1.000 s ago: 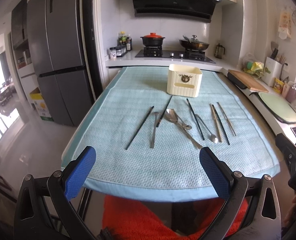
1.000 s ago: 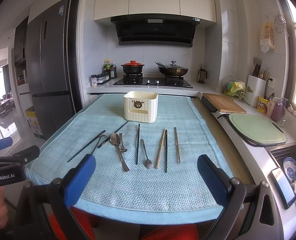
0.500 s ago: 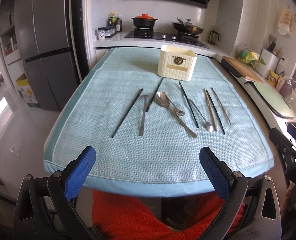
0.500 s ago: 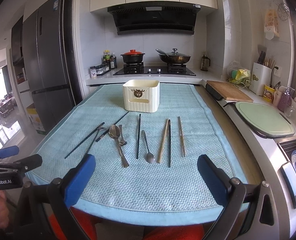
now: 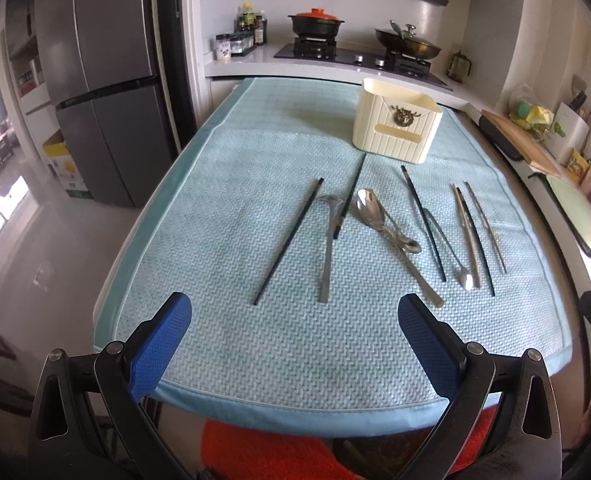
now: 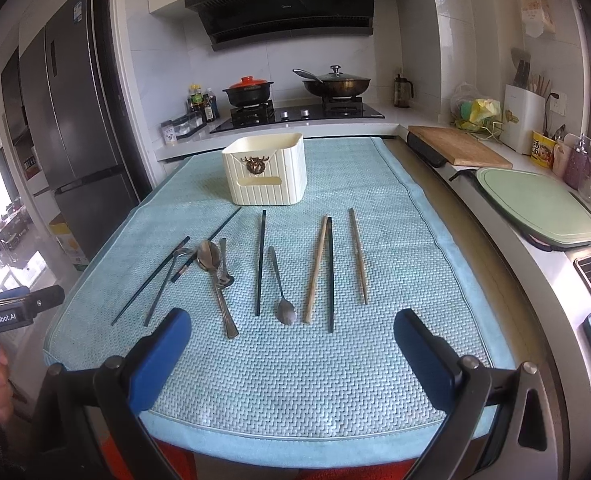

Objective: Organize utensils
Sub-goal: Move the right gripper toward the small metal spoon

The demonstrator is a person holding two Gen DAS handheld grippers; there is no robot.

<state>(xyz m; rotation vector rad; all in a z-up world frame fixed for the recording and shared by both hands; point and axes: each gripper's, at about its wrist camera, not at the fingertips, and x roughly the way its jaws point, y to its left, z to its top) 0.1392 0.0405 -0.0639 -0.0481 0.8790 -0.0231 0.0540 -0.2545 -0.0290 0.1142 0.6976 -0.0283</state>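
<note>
Both claws are spread wide and carrying nothing, hanging over the near edge of the blue mat (image 5: pixel 199 184), so no pickup has happened yet.

Left wrist view: the left gripper (image 5: pixel 295 344) looks up the mat toward the cream holder (image 5: pixel 395 128) at the far end. Every utensil lies between claw and holder, long axis running roughly toward the holder. Nearest ahead are the leftmost dark chopstick (image 5: pixel 289 242) and the steel-handled utensil (image 5: pixel 327 256) beside it.

Right wrist view: the right gripper (image 6: pixel 291 344) faces the holder (image 6: pixel 265 174) too. The small spoon (image 6: pixel 281 286), wooden chopstick (image 6: pixel 315 270) and dark chopstick (image 6: pixel 330 276) lie just ahead of it. My guess is each arm takes its own half, and since the sticks run lengthwise toward the holder, the claw probably wants to close across them.
</note>
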